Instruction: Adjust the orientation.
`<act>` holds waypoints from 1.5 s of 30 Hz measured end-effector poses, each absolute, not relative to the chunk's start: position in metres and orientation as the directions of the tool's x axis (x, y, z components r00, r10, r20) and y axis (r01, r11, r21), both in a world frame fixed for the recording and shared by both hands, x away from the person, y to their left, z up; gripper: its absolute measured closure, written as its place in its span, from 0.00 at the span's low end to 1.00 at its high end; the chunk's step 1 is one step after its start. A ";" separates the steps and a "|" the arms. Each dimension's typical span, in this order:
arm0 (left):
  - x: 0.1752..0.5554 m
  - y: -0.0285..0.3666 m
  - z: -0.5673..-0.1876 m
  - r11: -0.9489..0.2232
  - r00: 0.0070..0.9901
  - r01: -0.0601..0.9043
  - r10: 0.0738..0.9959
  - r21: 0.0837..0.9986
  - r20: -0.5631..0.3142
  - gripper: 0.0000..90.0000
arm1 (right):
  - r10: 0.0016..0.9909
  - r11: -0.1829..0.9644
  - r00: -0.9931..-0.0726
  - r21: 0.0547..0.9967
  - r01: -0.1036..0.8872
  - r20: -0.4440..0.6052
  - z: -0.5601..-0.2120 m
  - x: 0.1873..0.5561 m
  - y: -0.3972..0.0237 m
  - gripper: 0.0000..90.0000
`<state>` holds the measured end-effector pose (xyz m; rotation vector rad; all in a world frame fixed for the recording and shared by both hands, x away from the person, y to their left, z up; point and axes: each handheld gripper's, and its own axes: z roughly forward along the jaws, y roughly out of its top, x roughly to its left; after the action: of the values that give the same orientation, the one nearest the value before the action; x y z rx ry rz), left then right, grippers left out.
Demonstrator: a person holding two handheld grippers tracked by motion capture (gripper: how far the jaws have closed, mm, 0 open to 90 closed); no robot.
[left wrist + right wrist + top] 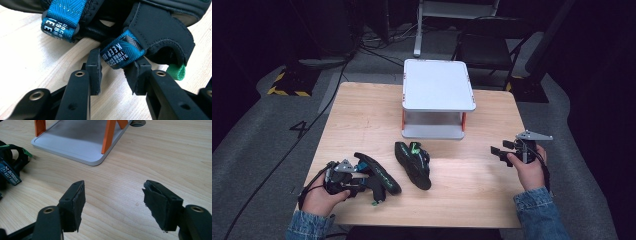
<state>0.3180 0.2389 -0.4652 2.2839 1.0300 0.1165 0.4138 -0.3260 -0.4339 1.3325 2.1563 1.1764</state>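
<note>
At a pale wooden table [362, 110], a person's left gripper [115, 71] settles onto a black sandal [377, 172] lying at the near left of the tabletop, its jaws standing either side of the shoe's blue webbing loop [121, 53]. In the left gripper view the loop sits in the gap between the two black pads [95, 68]; the pads look close against it, though whether they press firmly yet cannot be told for certain. The sandal's long axis runs on a diagonal in the high view, from the gripper away toward the near middle of the table, so the shoe extends straight ahead of the jaws rather than across them.

A second sandal [413, 164], with a green tab, lies just beside the first, toward the table's centre, its length on a similar diagonal. It is nearer the left hand than the right.

The right gripper [115, 195] hovers over bare wood at the table's right side, its jaws spread wide with nothing between them, well apart from both shoes. Beyond the sandals, at the far middle of the table, stands a small white two-tier rack [438, 85] on orange legs, both its shelves bare.

By the look of things, the next lift would belong to the left hand.
</note>
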 end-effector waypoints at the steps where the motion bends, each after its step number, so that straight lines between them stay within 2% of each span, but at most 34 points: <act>1: 0.318 0.240 -0.464 -0.503 0.694 0.644 0.702 0.577 -0.162 0.75 | 0.857 0.216 -0.499 0.792 0.571 0.126 -0.434 0.414 -0.326 0.38; 6: 0.317 0.255 -0.455 -0.444 0.649 0.642 0.749 0.625 -0.134 0.82 | 0.857 0.218 -0.500 0.793 0.568 0.122 -0.434 0.414 -0.327 0.38; 12: 0.317 0.257 -0.444 -0.442 0.642 0.614 0.762 0.654 -0.088 0.85 | 0.858 0.221 -0.499 0.790 0.572 0.121 -0.436 0.414 -0.326 0.38; 16: 0.319 0.248 -0.433 -0.463 0.644 0.567 0.764 0.681 -0.017 0.85 | 0.860 0.223 -0.496 0.785 0.577 0.120 -0.437 0.411 -0.328 0.38; 22: 0.326 0.227 -0.426 -0.485 0.670 0.520 0.742 0.703 0.016 0.84 | 0.869 0.211 -0.479 0.784 0.583 0.123 -0.438 0.405 -0.336 0.38; 30: 0.341 0.198 -0.430 -0.497 0.715 0.476 0.699 0.726 0.010 0.81 | 0.883 0.202 -0.454 0.779 0.594 0.117 -0.442 0.396 -0.347 0.38; 36: 0.349 0.182 -0.434 -0.517 0.730 0.479 0.683 0.709 0.005 0.80 | 0.894 0.185 -0.432 0.779 0.599 0.120 -0.443 0.389 -0.355 0.38; 38: 0.351 0.179 -0.436 -0.521 0.730 0.488 0.683 0.700 -0.001 0.73 | 0.899 0.179 -0.422 0.778 0.602 0.120 -0.444 0.386 -0.361 0.38; 41: 0.354 0.177 -0.442 -0.532 0.726 0.521 0.687 0.667 -0.019 0.55 | 0.901 0.171 -0.416 0.779 0.603 0.124 -0.444 0.385 -0.363 0.38; 42: 0.355 0.176 -0.444 -0.531 0.734 0.518 0.678 0.671 -0.030 0.53 | 0.901 0.173 -0.417 0.778 0.604 0.123 -0.444 0.385 -0.363 0.38; 45: 0.356 0.172 -0.450 -0.548 0.739 0.516 0.673 0.658 -0.020 0.58 | 0.899 0.175 -0.420 0.776 0.605 0.124 -0.445 0.386 -0.362 0.38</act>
<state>0.3558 0.1717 -0.4499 2.2790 0.8915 0.3091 0.3859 -0.3619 -0.4452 1.4248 2.0954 1.1147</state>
